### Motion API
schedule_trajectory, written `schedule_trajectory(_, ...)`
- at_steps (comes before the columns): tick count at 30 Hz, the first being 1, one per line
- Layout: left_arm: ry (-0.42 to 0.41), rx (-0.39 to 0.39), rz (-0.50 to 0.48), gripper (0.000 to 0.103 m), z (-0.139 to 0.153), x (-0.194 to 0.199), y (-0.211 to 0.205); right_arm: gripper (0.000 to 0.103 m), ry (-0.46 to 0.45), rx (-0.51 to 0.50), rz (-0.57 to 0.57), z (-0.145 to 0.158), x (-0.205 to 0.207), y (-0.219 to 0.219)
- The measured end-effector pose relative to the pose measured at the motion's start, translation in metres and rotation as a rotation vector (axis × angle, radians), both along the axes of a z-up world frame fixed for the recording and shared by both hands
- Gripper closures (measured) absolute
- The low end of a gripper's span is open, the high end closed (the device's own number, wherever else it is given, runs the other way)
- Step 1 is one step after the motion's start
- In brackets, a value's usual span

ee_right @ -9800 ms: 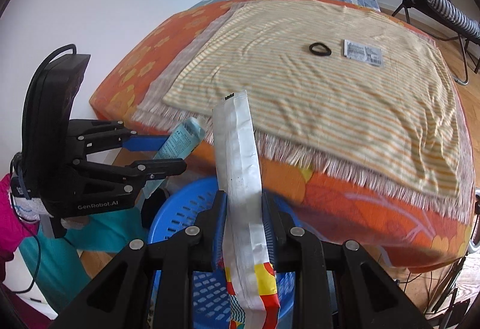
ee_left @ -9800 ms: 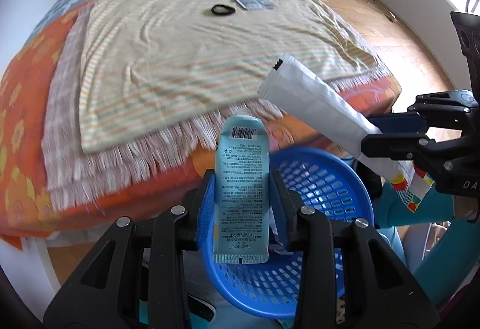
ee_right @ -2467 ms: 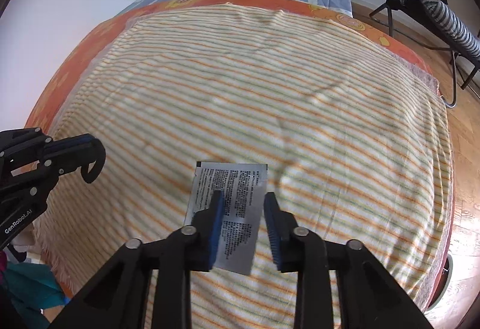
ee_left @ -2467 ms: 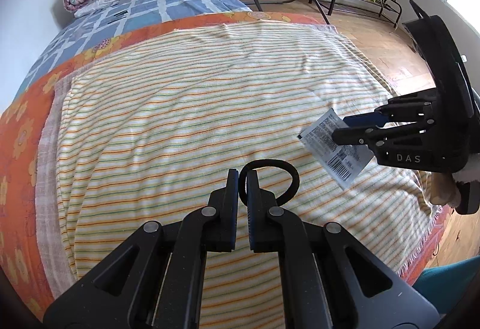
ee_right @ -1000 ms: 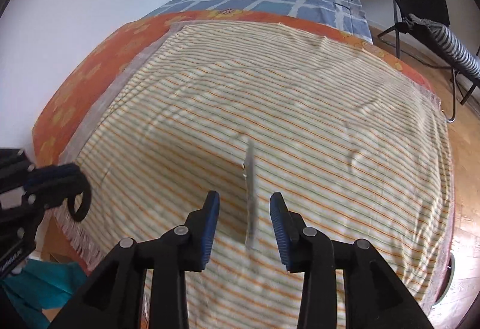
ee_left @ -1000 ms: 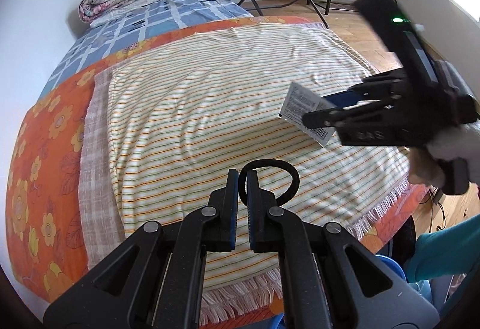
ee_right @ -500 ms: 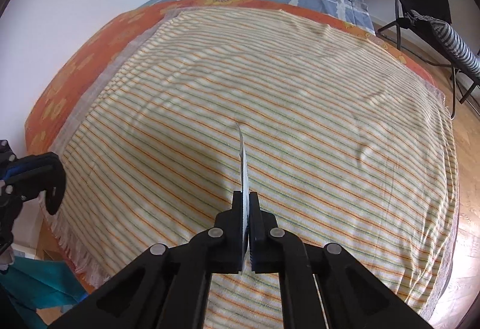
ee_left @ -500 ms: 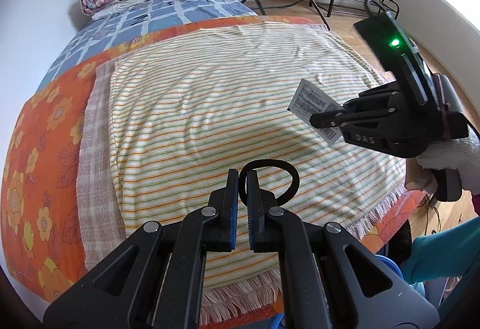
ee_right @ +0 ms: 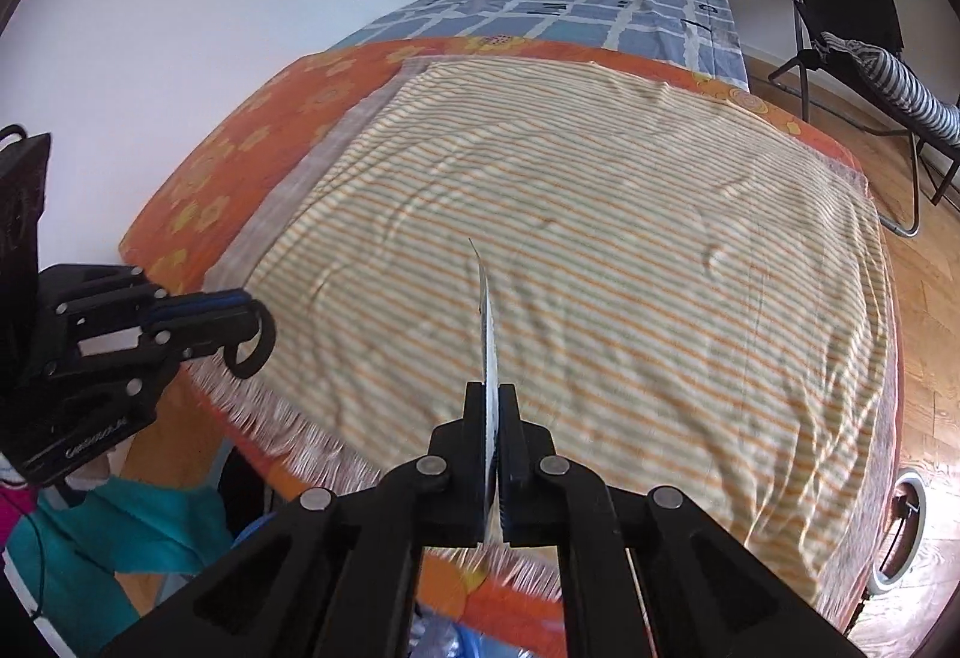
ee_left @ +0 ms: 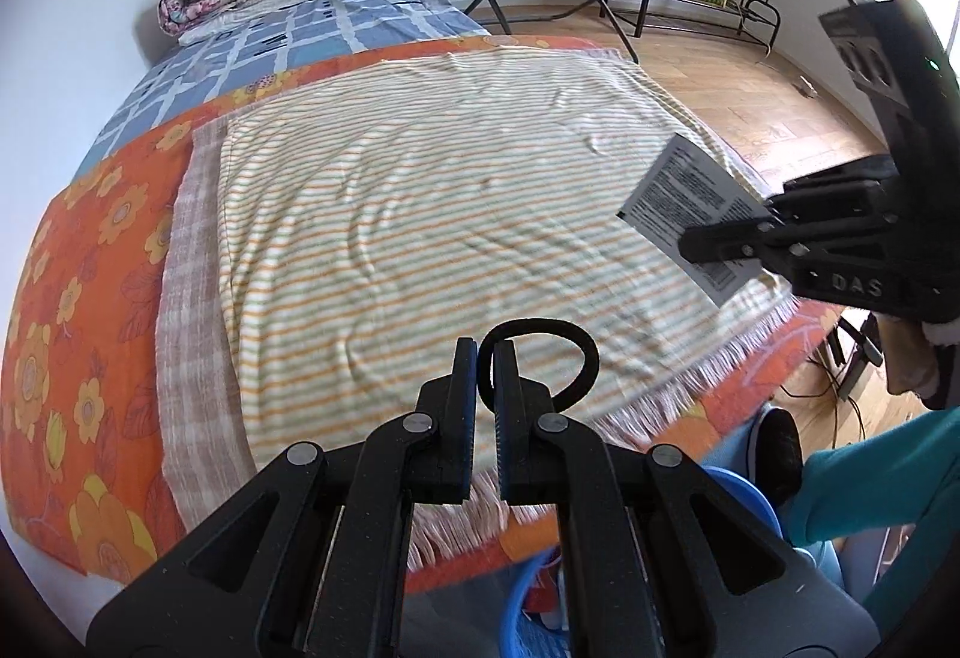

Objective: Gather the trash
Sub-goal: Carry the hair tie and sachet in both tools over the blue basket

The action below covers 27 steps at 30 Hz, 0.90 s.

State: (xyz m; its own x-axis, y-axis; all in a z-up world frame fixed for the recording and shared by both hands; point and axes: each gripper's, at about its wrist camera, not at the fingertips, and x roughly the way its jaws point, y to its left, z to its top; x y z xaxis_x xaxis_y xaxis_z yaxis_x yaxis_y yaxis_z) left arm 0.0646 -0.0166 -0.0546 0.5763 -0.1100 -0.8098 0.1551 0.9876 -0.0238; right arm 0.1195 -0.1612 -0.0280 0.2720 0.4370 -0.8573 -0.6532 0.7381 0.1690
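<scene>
The cream cloth blanket with orange and green stripes [ee_left: 420,214] looks soft and woven, fringed at its edge; the flat grey printed sachet [ee_left: 690,208] has a smooth, faintly glossy foil-like face; the black loop hair tie [ee_left: 564,352] looks matt elastic; both black plastic claws, left [ee_left: 485,358] and right [ee_right: 491,400], look matt; the wooden floor [ee_left: 750,87] shines.

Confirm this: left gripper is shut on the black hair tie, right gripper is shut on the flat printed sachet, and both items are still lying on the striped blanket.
Wrong on the last part. In the left wrist view the hair tie in the left gripper and the sachet in the right gripper are lifted clear of the striped blanket. Both grips are as stated.
</scene>
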Motion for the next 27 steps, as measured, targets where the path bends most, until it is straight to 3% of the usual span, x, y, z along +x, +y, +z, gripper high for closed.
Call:
schedule_trajectory(13, 0.022, -0.024, -0.044, 0.1, -0.01, -0.068, -0.029, 0.103, -0.019, 0.001, 0.039, 0.006, -0.099, -0.024)
schedule_trajectory(27, 0.082, -0.047, -0.084, 0.1, -0.033, -0.112, -0.05, 0.101, 0.023, -0.009, 0.05, -0.02, -0.164, -0.039)
